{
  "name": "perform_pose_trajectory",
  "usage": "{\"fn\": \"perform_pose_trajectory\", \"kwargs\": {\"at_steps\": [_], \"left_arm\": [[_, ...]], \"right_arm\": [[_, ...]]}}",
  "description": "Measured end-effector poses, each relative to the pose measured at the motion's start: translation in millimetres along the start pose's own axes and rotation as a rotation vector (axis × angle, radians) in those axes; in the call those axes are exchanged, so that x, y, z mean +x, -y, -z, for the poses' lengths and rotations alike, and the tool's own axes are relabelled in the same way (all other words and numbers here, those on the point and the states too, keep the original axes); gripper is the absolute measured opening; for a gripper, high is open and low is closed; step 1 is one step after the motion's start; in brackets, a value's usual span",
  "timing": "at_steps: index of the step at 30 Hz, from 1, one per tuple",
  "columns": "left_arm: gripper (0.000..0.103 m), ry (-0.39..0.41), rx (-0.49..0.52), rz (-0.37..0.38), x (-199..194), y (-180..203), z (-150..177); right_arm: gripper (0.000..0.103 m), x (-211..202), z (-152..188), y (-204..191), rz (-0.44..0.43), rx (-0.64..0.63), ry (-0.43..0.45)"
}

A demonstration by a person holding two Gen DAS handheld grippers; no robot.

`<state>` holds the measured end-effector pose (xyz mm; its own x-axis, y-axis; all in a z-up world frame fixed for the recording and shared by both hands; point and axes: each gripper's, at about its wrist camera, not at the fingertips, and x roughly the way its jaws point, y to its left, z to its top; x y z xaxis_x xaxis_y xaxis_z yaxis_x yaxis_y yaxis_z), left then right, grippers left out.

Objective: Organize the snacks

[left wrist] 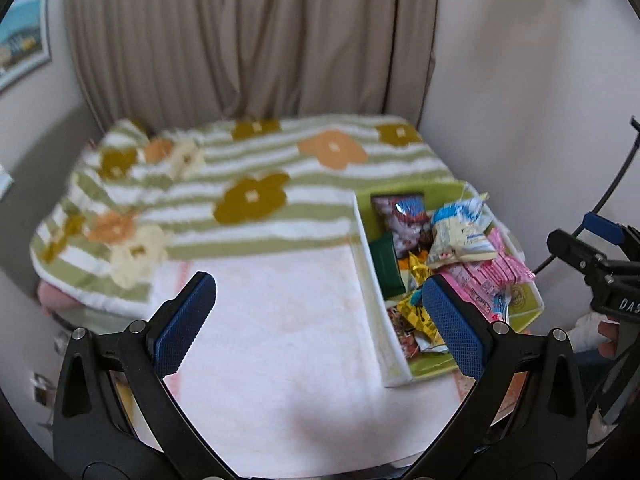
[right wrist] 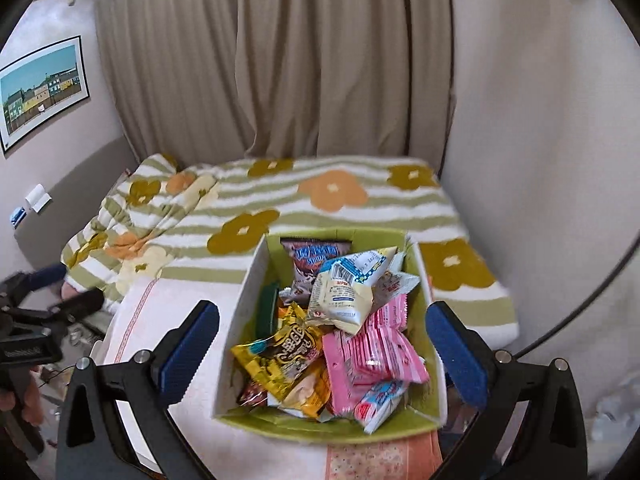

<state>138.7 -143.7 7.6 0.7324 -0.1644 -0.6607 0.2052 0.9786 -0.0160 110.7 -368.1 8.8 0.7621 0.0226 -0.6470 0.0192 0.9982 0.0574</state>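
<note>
Right wrist view: the snacks [right wrist: 344,320] are being seen heaped in the green box [right wrist: 244,292] on the bed [right wrist: 224,420], under the empty, wide-open right claw [right wrist: 322,356]. The left claw [left wrist: 318,328] is also being held open, empty. A slippery packet is likely being mis-gripped — neighbours may be dragged out.

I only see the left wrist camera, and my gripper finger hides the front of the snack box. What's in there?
Observer: A yellow packet with brown lettering lies at the front left of the box.
Operator: Is the other gripper holding anything?
Observer: No. The right gripper is open and empty, and its camera looks down into the box.
Operator: What's past the box on the right?
Observer: A brown flower on the striped blanket.
</note>
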Motion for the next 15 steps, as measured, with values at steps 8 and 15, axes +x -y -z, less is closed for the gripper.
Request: {"fn": "perform_pose_trajectory", "kwargs": {"at_steps": [8,15], "left_arm": [[0.103,0.163,-0.029,-0.085,-89,-30,38],[0.103,0.202,-0.028,-0.126,-121,-48,66]], "right_arm": [[0.103,-69,32,-44,0.041,-0.007,0.103],[0.103,-94,52,-70,0.030,0.011,0.149]]}}
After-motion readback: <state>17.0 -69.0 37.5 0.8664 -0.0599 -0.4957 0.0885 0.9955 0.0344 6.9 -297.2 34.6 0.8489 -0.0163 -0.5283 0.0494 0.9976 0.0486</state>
